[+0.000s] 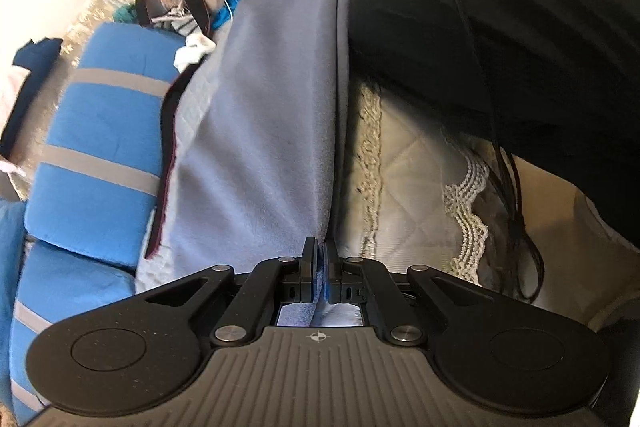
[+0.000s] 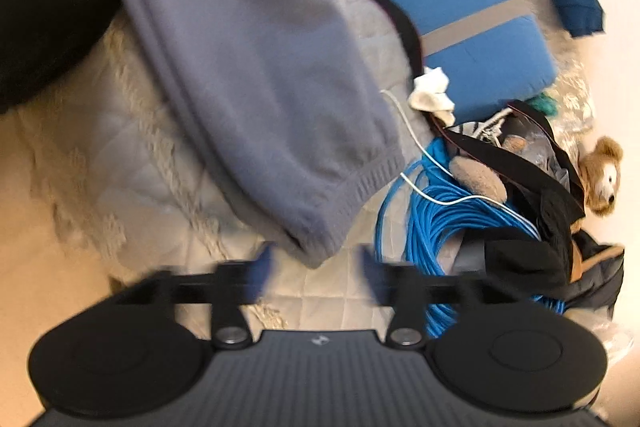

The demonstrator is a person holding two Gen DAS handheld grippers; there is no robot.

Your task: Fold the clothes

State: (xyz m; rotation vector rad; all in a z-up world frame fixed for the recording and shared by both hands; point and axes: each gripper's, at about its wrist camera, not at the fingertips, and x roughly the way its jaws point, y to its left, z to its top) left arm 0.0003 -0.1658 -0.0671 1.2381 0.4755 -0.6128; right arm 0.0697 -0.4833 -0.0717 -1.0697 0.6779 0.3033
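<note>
A grey-blue fleece garment (image 1: 264,115) lies stretched over the quilted cream bedspread (image 1: 416,167). My left gripper (image 1: 320,251) is shut on its near edge, and the cloth runs away from the pinch toward the top of the left wrist view. In the right wrist view the same garment (image 2: 256,67) ends in a ribbed cuff (image 2: 360,191). Just in front of that cuff's corner my right gripper (image 2: 316,267) stands open, its blurred blue fingertips (image 2: 260,263) spread wide and not touching the cloth.
A folded blue blanket with grey stripes (image 1: 100,131) lies beside the garment. A coil of blue cable (image 2: 448,223), a black bag (image 2: 552,211), a white sock (image 2: 432,91) and a teddy bear (image 2: 600,171) sit nearby. A person's dark-clothed body (image 1: 520,39) and black cords (image 1: 516,219) are close.
</note>
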